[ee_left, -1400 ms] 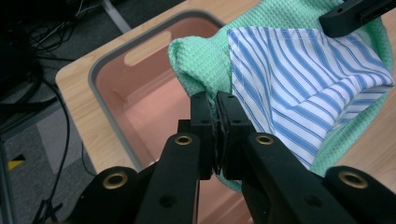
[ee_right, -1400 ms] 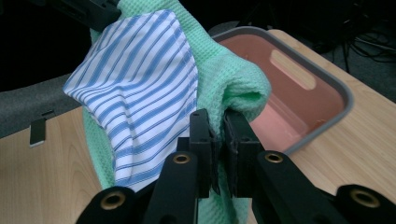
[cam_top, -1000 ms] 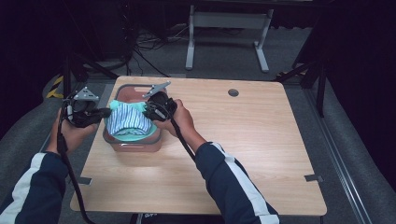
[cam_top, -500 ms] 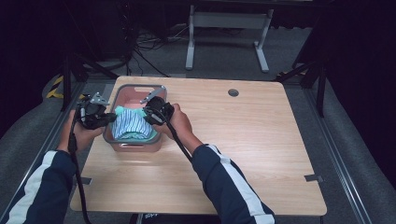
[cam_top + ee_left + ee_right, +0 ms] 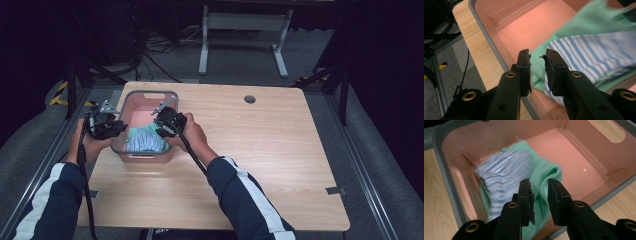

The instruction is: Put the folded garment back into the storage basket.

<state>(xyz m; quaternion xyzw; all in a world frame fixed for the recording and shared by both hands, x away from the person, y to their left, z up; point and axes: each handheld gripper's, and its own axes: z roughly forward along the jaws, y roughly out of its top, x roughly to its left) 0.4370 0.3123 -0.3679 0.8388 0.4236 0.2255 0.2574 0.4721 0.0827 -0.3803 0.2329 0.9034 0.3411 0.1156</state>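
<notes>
The folded cloth (image 5: 144, 141) lies in the near end of the pink tub (image 5: 146, 95); the left gripper (image 5: 537, 58) and right gripper (image 5: 538, 185) have just been opening, nothing between them; a jaw could snag the cloth on withdrawal and unfold it.

1 pink bin (image 5: 143, 100), seemingly 2 cloths (image 5: 524, 170), 2 hand-held grippers (image 5: 107, 125)

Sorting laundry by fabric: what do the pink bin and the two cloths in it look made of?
The pink bin looks like moulded plastic, smooth with glare and a grey rim. The green cloth seems a ribbed knit. The striped cloth looks like thin woven fabric, probably cotton, though blur leaves that open.
</notes>
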